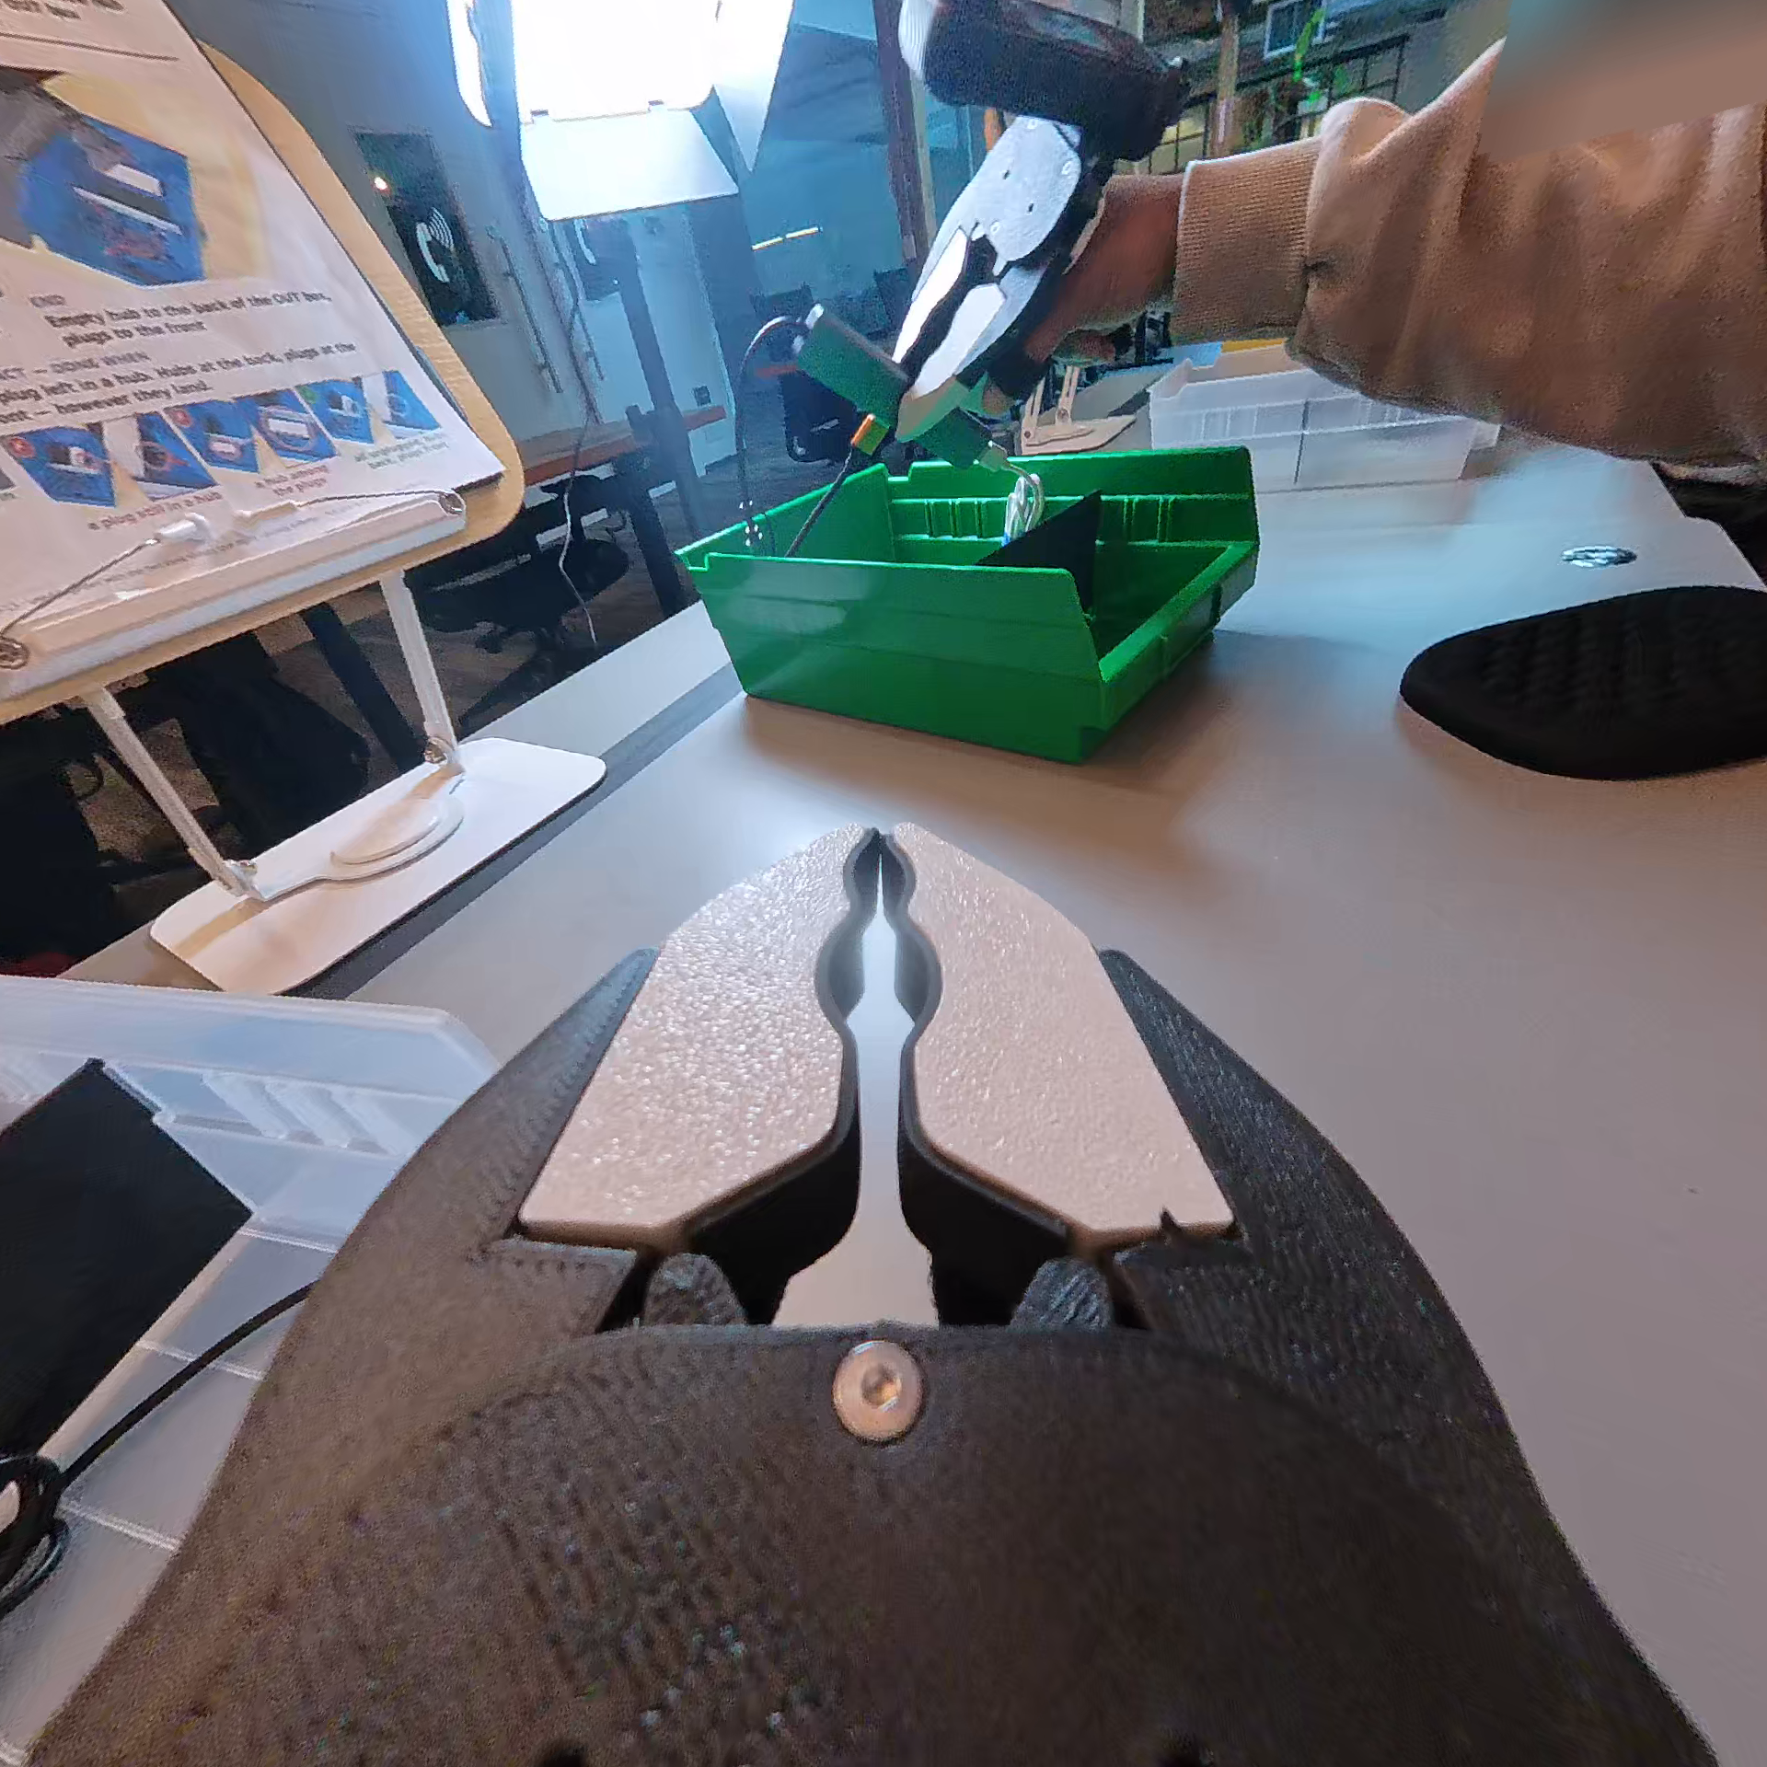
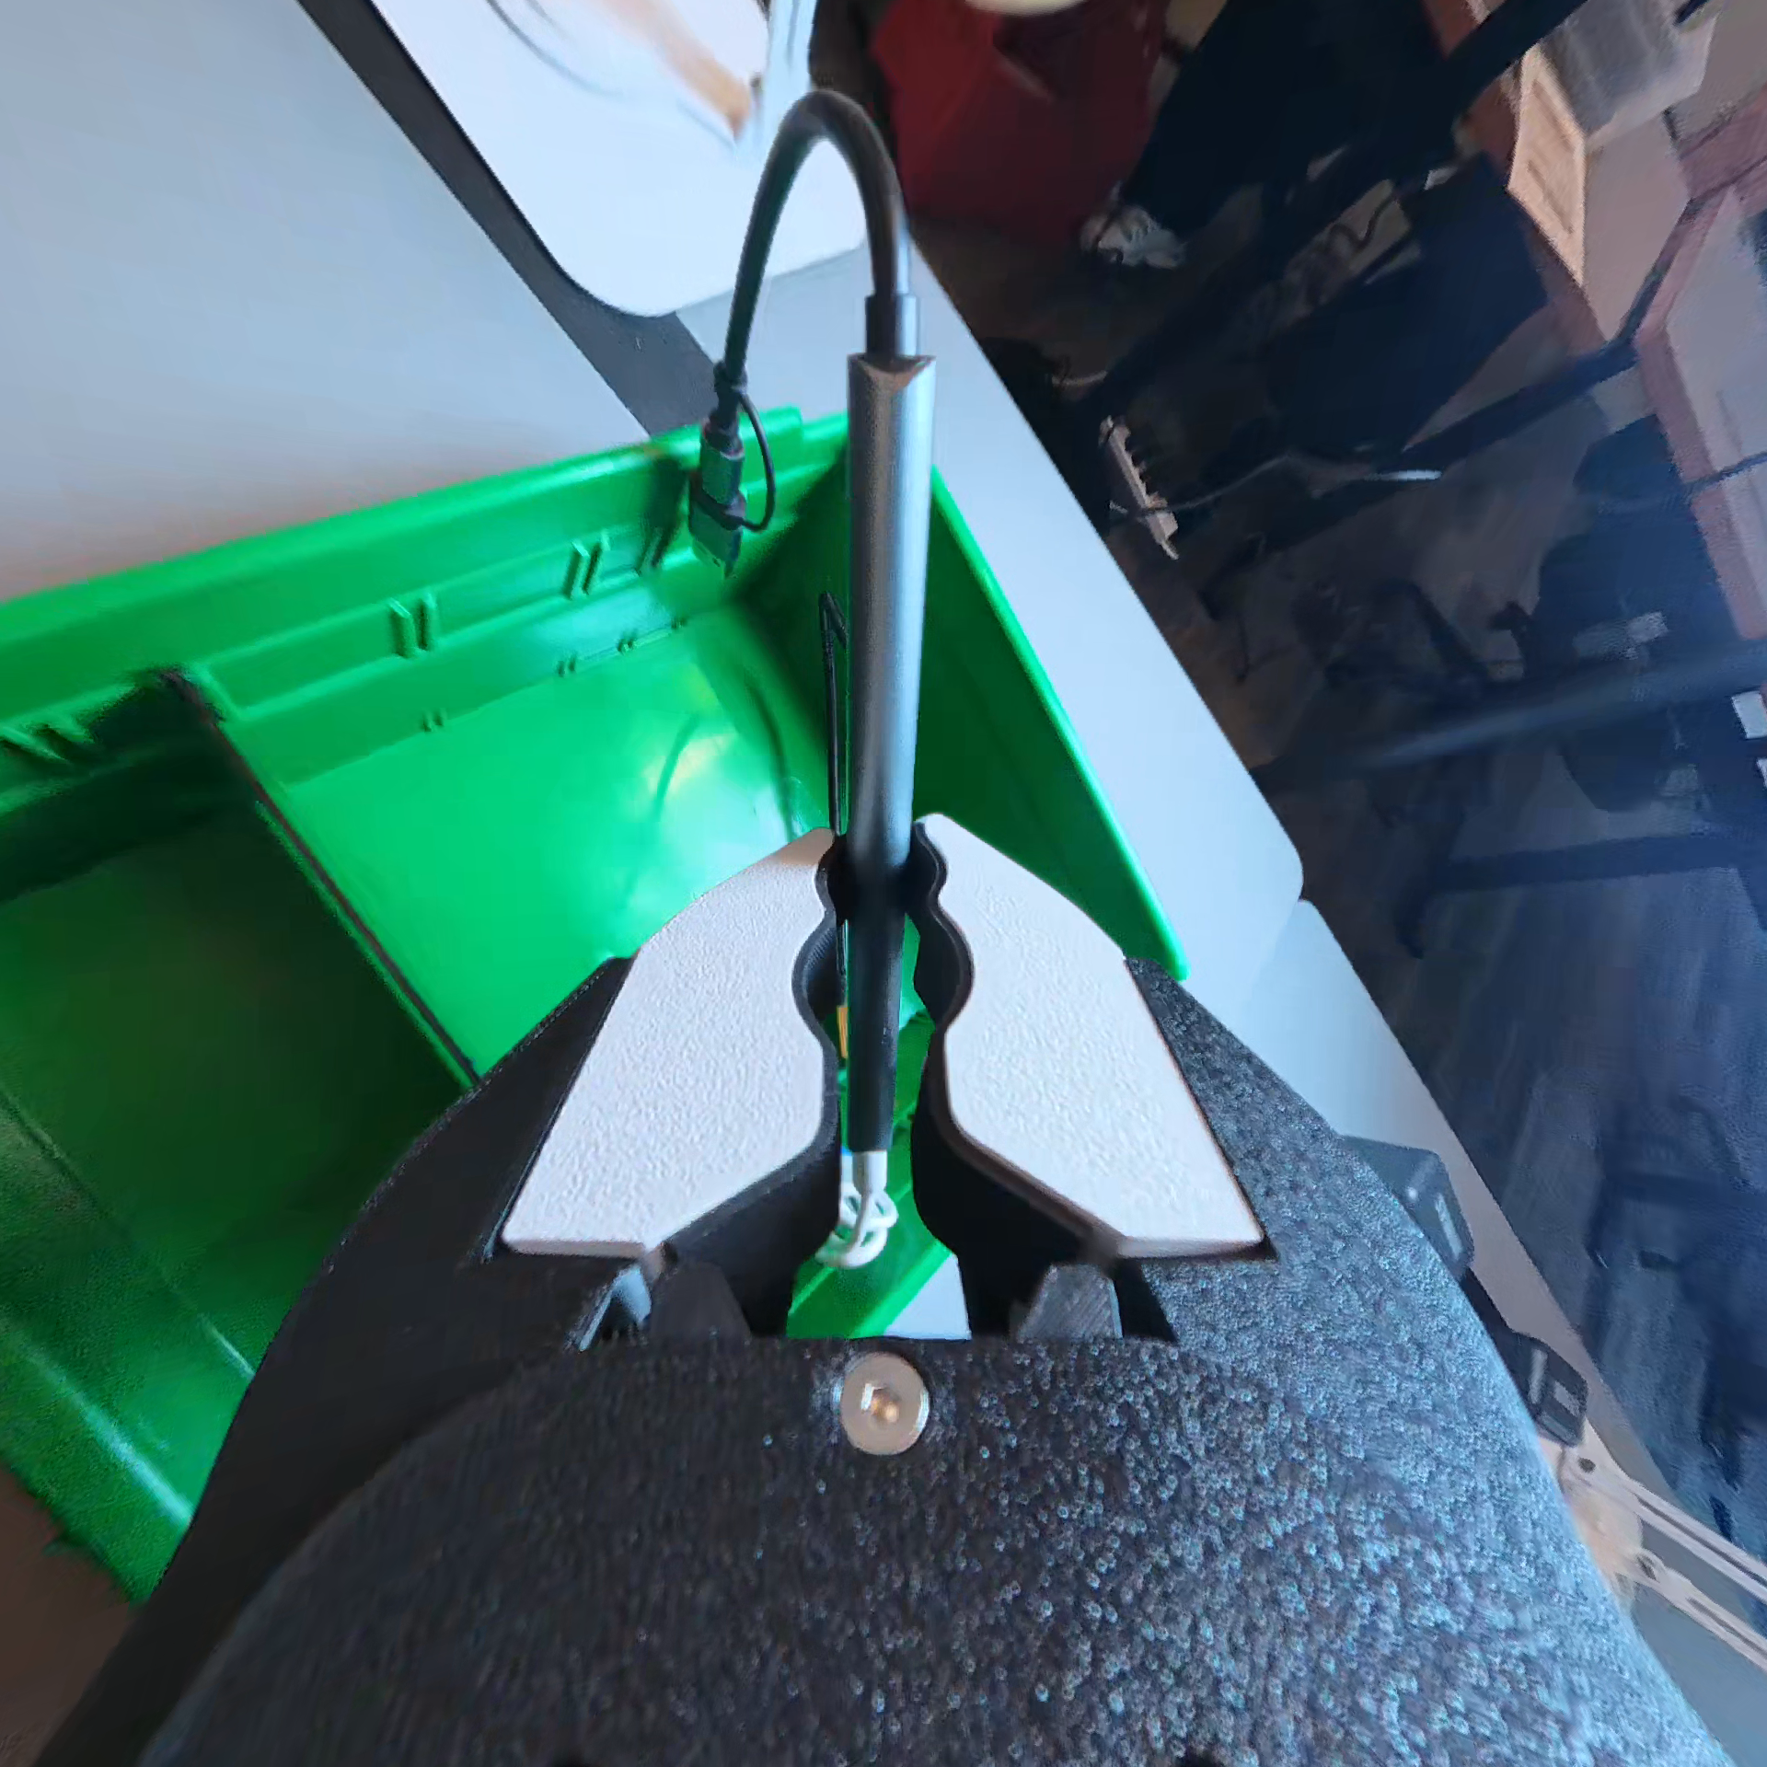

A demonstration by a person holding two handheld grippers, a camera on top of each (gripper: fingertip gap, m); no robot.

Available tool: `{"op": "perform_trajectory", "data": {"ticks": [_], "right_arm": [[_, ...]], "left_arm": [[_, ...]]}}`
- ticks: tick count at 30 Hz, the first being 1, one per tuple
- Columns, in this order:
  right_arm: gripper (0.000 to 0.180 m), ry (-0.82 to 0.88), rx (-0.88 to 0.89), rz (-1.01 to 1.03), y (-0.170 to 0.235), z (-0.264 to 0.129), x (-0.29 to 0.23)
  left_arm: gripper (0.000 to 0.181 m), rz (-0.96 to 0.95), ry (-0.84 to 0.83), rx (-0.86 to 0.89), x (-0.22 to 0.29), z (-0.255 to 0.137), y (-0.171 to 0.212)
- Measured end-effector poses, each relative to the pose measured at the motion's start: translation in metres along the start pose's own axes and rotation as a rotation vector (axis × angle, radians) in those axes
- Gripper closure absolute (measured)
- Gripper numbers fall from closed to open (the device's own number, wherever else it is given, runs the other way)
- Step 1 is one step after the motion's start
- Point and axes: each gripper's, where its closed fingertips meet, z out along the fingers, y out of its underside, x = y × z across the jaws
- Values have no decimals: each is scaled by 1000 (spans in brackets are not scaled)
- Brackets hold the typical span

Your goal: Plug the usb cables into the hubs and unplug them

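Observation:
My right gripper (image 2: pixel 880 846) is shut on a slim dark USB hub (image 2: pixel 884 574) and holds it over the back left part of a green bin (image 2: pixel 287 861). The hub's own black cable (image 2: pixel 822 124) arcs over, and its plug (image 2: pixel 717 497) hangs at the bin's rim. A white cable (image 2: pixel 861 1233) hangs from the hub's near end. In the left wrist view the right gripper (image 1: pixel 942 411) holds the hub (image 1: pixel 846 368), which looks green there, above the bin (image 1: pixel 956 660), with the white cable (image 1: pixel 1023 497) dangling into it. My left gripper (image 1: pixel 880 846) is shut and empty, low over the grey table (image 1: pixel 1339 956).
A black divider (image 1: pixel 1052 545) stands in the bin. An instruction sheet on a white stand (image 1: pixel 335 841) is at the left table edge. A clear bin (image 1: pixel 239 1100) lies near left, another (image 1: pixel 1291 421) far right. A black pad (image 1: pixel 1606 679) lies at the right. Left tips to right tips: about 40 cm.

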Motion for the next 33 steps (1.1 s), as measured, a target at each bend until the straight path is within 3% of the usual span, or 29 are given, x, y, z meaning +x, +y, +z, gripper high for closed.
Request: {"op": "perform_trajectory", "data": {"ticks": [7, 10, 12, 17, 21, 26, 33], "right_arm": [[168, 2, -136, -44, 19, 41, -7], [148, -48, -101, 31, 10, 44, -9], [137, -96, -33, 80, -3, 34, -11], [137, -176, 205, 162, -38, -23, -15], [139, -193, 314, 140, -42, -73, -33], [137, -285, 137, -71, 11, -92, -101], [129, -335, -135, -337, 77, -60, -181]], "left_arm": [[180, 12, 34, -60, 12, 6, 11], [177, -42, 26, -79, 9, 3, 12], [174, -42, -18, -85, 0, 0, 13], [172, -85, -56, -73, -17, -5, 14], [166, -83, -87, -77, -23, -7, 12], [161, -65, -169, -104, -45, -23, 4], [148, -15, -263, -218, -75, -52, 10]]}}
